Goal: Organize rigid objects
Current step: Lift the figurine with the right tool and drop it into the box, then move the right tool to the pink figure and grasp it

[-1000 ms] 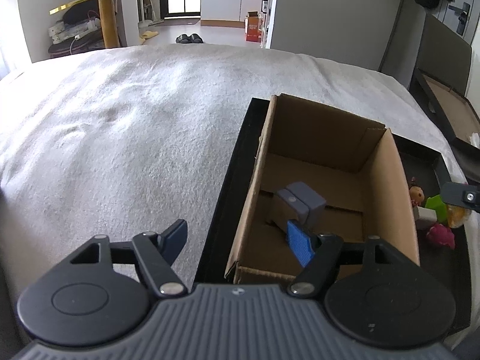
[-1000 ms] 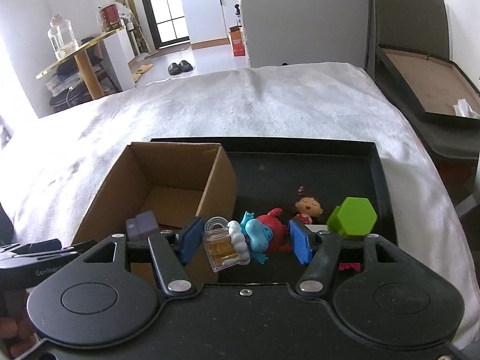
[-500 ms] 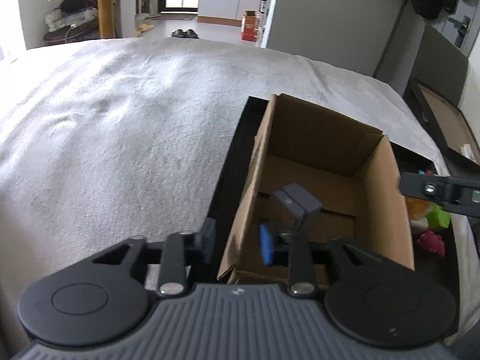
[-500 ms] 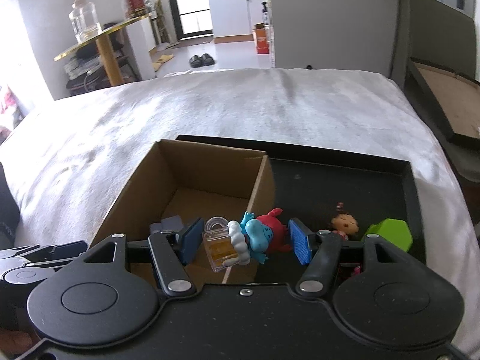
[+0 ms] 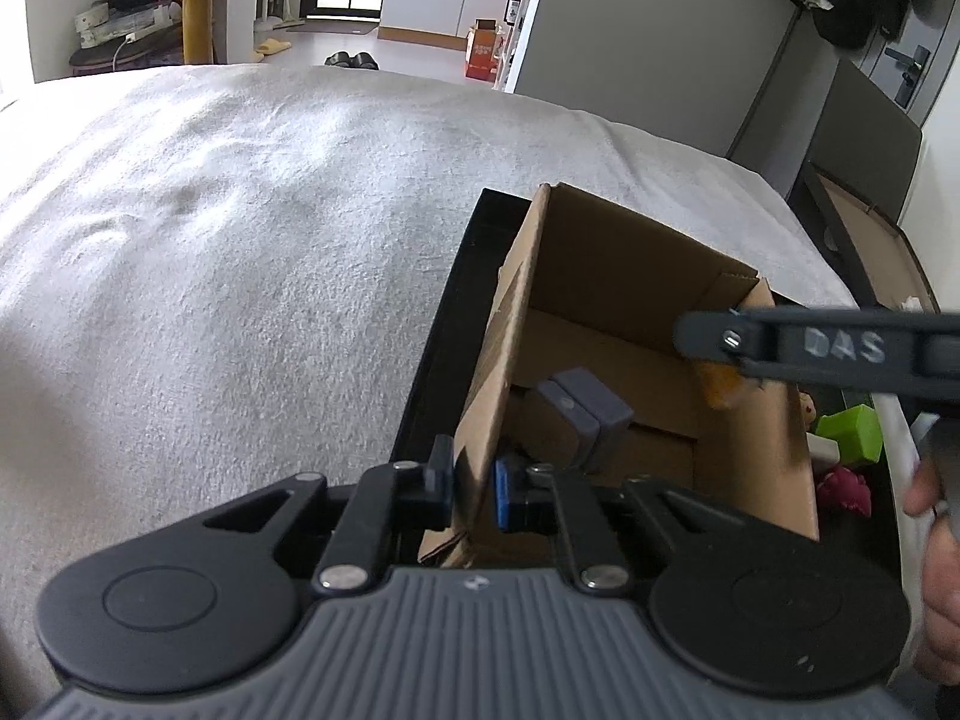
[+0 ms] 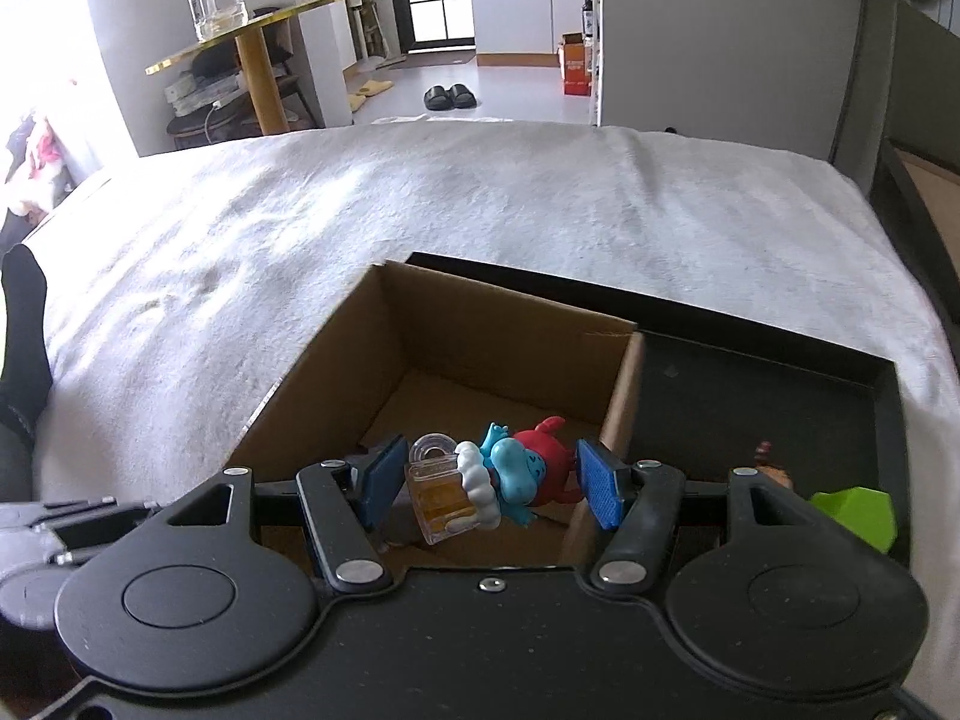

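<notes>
An open cardboard box stands in the left part of a black tray on a white blanket. My left gripper is shut on the box's left wall near its front corner, one finger outside and one inside. A grey block lies on the box floor. My right gripper is shut on a blue-and-red toy figure with an amber mug, and holds it above the front of the box. From the left wrist, a right finger reaches across over the box.
On the tray right of the box lie a green hexagonal block, a small doll and a pink toy. A hand shows at the right edge. A leg in a black sock lies far left.
My left gripper's jaws went from wide open to shut on the box's left wall. My right gripper carried the toy figure leftward, from over the tray to over the box.
</notes>
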